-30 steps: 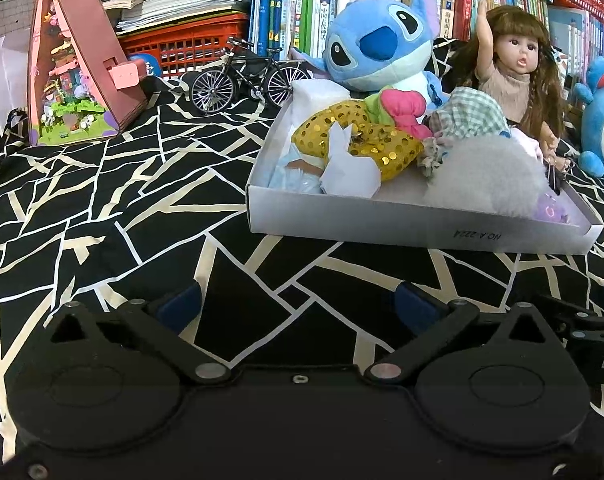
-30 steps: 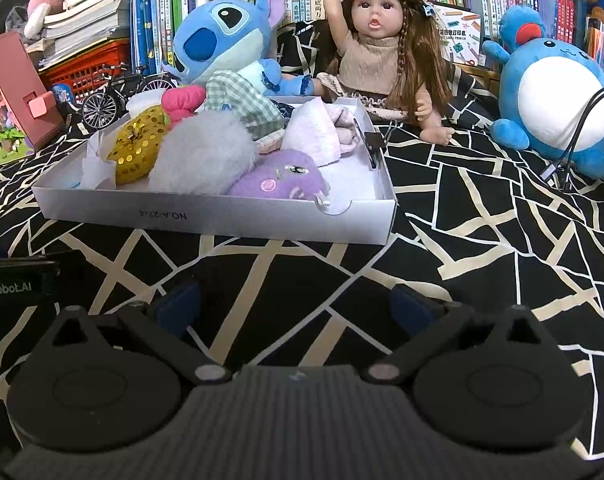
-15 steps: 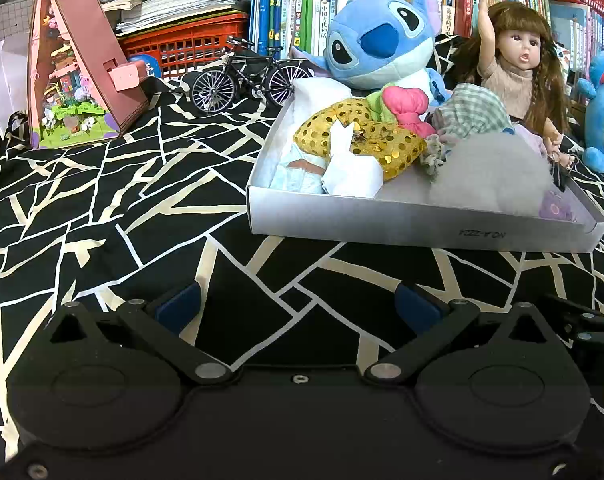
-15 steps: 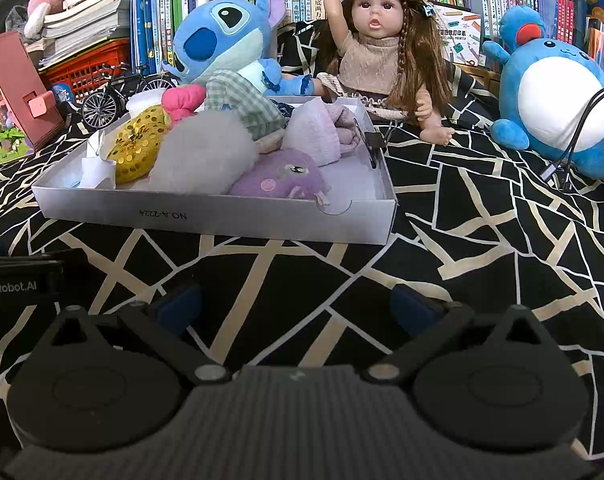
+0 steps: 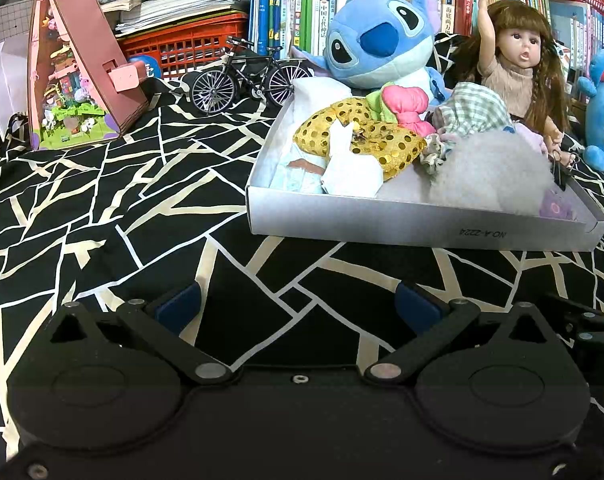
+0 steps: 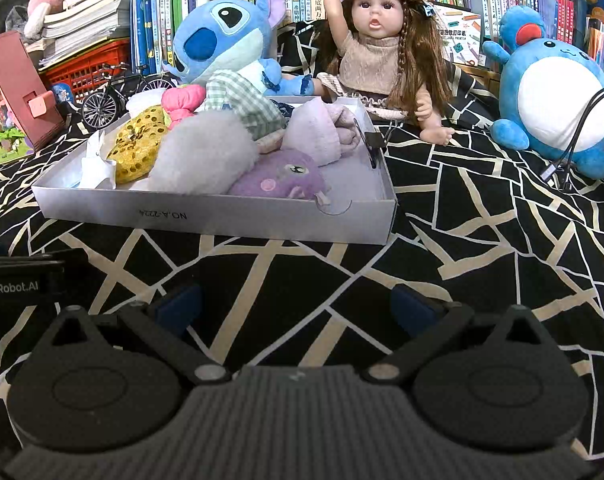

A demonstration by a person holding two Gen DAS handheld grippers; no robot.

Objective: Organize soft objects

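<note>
Left gripper (image 5: 298,304) was seen low over the black-and-white patterned cloth (image 5: 102,216), blue fingertips (image 5: 178,306) spread wide, nothing held between them. White box (image 5: 421,228) was set just ahead, right of centre, packed with soft items: gold sequin piece (image 5: 385,144), pink bow (image 5: 407,104), checked fabric (image 5: 473,114), grey fluffy piece (image 5: 489,176). Blue plush (image 5: 377,48) and doll (image 5: 517,64) were positioned behind the box. Model bicycle (image 5: 242,76) and triangular toy house (image 5: 74,76) were located far left.
</note>
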